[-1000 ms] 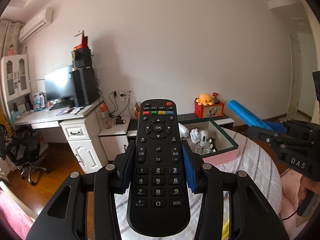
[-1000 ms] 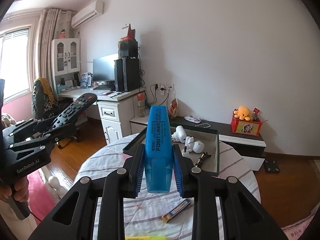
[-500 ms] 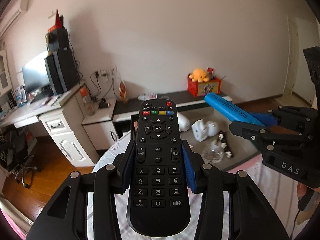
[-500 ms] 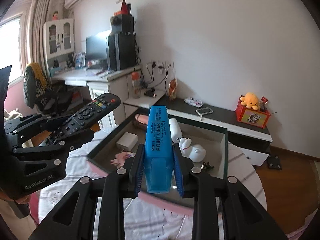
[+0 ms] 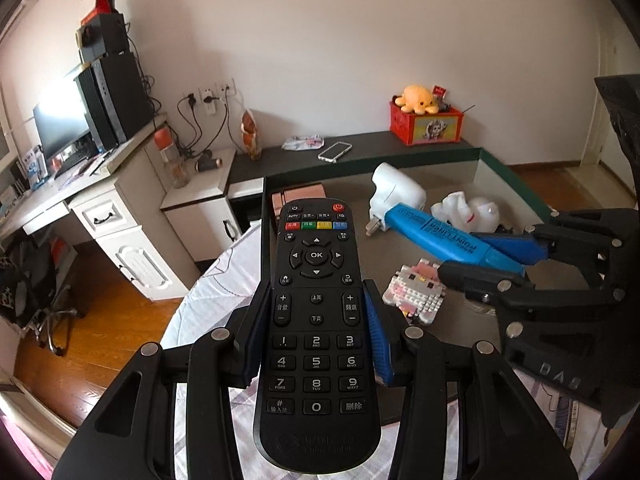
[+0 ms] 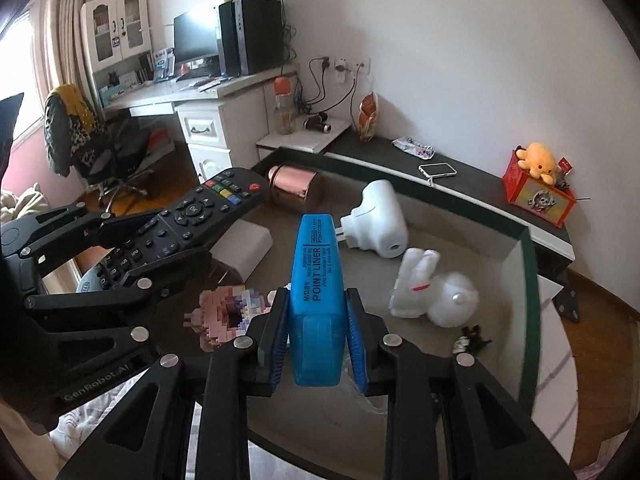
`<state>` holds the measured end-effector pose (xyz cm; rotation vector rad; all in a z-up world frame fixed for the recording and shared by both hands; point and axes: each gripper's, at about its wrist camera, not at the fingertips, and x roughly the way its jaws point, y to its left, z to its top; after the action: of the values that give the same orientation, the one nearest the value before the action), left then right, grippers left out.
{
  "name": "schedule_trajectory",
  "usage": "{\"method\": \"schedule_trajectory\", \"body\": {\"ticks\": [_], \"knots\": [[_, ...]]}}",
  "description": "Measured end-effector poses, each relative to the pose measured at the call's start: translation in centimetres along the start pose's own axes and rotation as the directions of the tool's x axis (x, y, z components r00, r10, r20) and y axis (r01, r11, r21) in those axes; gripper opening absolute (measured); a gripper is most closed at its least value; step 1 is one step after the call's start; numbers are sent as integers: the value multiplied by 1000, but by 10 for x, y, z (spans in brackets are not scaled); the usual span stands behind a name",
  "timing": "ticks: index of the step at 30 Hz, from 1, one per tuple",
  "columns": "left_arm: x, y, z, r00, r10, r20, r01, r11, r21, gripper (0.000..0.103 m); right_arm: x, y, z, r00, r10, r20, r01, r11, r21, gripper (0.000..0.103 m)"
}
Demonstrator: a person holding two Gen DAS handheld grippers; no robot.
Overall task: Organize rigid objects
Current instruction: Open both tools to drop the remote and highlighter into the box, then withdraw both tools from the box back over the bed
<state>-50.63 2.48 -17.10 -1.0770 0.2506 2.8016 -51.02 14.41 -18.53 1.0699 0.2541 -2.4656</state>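
Note:
My left gripper [image 5: 316, 320] is shut on a black remote control [image 5: 316, 312], held above the left edge of a dark green-rimmed tray [image 5: 516, 184]. My right gripper [image 6: 316, 320] is shut on a blue highlighter marker [image 6: 316, 280], held over the tray's [image 6: 530, 264] middle. The remote [image 6: 192, 216] and left gripper show at the left in the right wrist view. The marker [image 5: 440, 236] and right gripper show at the right in the left wrist view.
In the tray lie a white plug adapter [image 6: 378, 220], a white rabbit figure [image 6: 432, 288], a pink block figure [image 6: 224, 316], a copper can [image 6: 294, 188] and a white box [image 6: 248, 248]. The tray sits on a round table with a striped cloth [image 5: 208, 300]. A desk [image 5: 80, 192] and a low shelf [image 5: 360, 148] stand behind.
Both grippers moved forward and tilted down over the tray, so the tray's contents now fill the views. Both still hold their objects.

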Motion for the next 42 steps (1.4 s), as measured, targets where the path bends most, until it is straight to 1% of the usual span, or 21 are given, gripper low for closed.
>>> {"method": "schedule_trajectory", "body": {"ticks": [6,8,9,11,12,13,14,15,17,18,19,22,24,28,29,30,31,34,38,40,42], "knots": [[3,2,0,1000,-9,-11,8,1000,-15,45,0,2,-2,1000,-5,8,5,1000,12,28],[-5,3,-1,1000,-9,15,9,1000,-20,46,-4,4,-2,1000,-10,17,10,1000,17,28],[-9,3,-1,1000,-16,26,16,1000,-25,49,-7,4,-1,1000,-14,27,13,1000,18,29],[-19,8,-1,999,-14,46,16,999,-46,63,-15,4,0,999,-26,43,25,999,26,39],[-24,10,-2,998,-5,59,8,998,-55,68,-22,4,-1,997,-41,59,39,999,32,42],[-32,13,-3,997,5,77,0,998,-66,78,-27,3,-2,997,-45,69,43,999,34,46],[-39,15,-4,996,11,91,-3,997,-77,83,-34,3,-2,996,-46,79,43,998,39,50],[-49,17,-6,994,10,105,-1,996,-90,84,-43,3,-3,994,-46,96,42,998,45,53],[-65,18,-10,992,27,124,-14,994,-105,91,-59,5,-5,990,-69,125,63,997,51,69],[-76,19,-12,989,43,141,-28,994,-108,94,-68,6,-6,987,-74,142,67,996,52,73],[-86,19,-15,986,56,159,-39,993,-108,97,-75,8,-7,985,-74,156,67,996,51,79],[-120,18,-26,973,90,214,-68,992,-108,102,-105,19,-14,972,-90,216,83,996,41,80],[-142,18,-35,965,103,241,-78,991,-108,103,-126,26,-19,963,-89,252,83,996,38,81],[-193,16,-56,944,116,308,-84,990,-116,103,-163,45,-36,940,-109,324,105,994,30,90],[-205,17,-62,938,126,323,-89,988,-127,103,-172,50,-40,937,-111,332,107,994,28,100],[-212,16,-66,934,135,332,-95,986,-134,103,-178,53,-43,934,-114,338,111,993,29,103],[-226,15,-73,926,146,349,-102,985,-140,103,-185,58,-48,928,-119,353,116,993,30,103],[-253,14,-90,911,179,371,-130,979,-155,103,-210,69,-64,913,-127,387,122,992,38,103],[-283,13,-111,900,178,398,-118,978,-172,103,-236,83,-85,895,-144,422,137,989,47,103],[-298,11,-122,896,189,402,-128,977,-174,103,-246,89,-94,888,-140,439,127,990,60,103],[-309,9,-130,893,190,409,-135,978,-160,103,-255,96,-102,886,-134,445,117,991,66,103]]}}
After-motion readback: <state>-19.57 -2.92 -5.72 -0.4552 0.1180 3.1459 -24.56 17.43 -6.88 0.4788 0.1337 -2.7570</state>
